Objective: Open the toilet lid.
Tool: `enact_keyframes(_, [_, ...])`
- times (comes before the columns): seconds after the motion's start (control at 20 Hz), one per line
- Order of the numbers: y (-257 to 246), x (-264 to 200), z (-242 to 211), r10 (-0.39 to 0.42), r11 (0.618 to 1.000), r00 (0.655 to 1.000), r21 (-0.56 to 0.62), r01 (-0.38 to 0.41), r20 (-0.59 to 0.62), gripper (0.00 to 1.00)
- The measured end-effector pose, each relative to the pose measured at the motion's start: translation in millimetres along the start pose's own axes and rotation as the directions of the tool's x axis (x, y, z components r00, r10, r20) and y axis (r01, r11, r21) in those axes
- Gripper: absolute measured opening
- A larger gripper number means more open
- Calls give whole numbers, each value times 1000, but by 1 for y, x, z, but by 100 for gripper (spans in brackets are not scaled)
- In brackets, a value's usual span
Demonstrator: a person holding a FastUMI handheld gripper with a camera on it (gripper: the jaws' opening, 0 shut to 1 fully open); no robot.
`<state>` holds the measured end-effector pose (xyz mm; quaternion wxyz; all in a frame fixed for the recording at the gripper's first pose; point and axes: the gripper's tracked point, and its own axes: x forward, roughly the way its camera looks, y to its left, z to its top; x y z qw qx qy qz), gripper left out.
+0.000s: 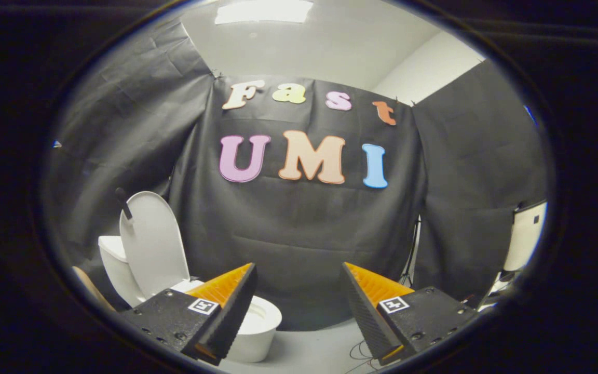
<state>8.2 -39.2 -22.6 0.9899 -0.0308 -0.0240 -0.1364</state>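
Note:
A white toilet (257,327) stands on the floor to the left, partly behind my left finger (226,306). Its lid (151,244) is raised upright and leans back toward the tank (114,267). A thin dark rod (123,203) sticks up beside the lid's top edge. The rim of the bowl shows just past the left finger. My gripper (299,270) hangs in the air to the right of the toilet, open wide, with nothing between its fingers.
Black cloth walls (299,228) close the booth behind and to both sides. A white box-like object (525,234) stands at the far right, with thin cables (358,356) on the pale floor near my right finger. A curved tan edge (91,288) shows at the far left.

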Motion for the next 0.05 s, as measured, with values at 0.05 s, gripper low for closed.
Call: enact_keyframes(0.05, [-2, -4, -6, -5, 1000, 1000, 20, 5, -10, 96])
